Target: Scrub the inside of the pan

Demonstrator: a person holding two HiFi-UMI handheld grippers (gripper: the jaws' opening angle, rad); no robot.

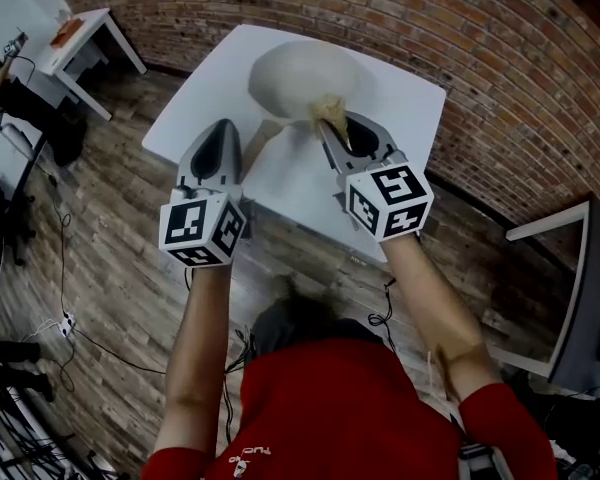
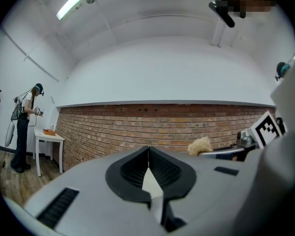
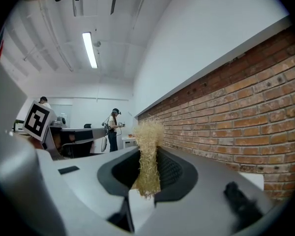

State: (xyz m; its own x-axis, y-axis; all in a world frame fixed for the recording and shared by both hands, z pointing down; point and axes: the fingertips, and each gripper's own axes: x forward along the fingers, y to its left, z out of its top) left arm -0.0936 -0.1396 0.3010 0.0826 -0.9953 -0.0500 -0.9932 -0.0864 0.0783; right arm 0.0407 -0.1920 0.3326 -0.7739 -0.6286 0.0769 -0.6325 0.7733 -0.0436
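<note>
**Station status: scourer at the pan rim**

I stand on a plank floor (image 1: pixel 110 258) in a room with a brick wall (image 1: pixel 450 28) along the far side. In front of me is a white table (image 1: pixel 290 193). The pan (image 1: pixel 302 73), pale and round, sits on the far half of that table. Its handle (image 1: pixel 260 138) points toward the near left.

Right gripper (image 1: pixel 332 120): the jaws are clamped on a straw-coloured fibre scourer (image 3: pixel 148 156). The tuft sticks out past the jaw tips. In the head view the scourer lies at the near rim of the pan; I cannot tell whether it touches the pan.

Left gripper (image 1: pixel 223 128): the jaws are pressed together at the tips with nothing between them. This gripper is held just left of the pan handle, apart from it, over the near-left part of the table.

From the left gripper view, the right gripper's marker cube (image 2: pixel 268 127) and the scourer appear to the right, in front of the brick wall.

Surroundings: a small white side table (image 1: pixel 85 33) stands at the far left. A person (image 2: pixel 24 127) stands beside it. Cables (image 1: pixel 90 343) run over the floor at the near left.
</note>
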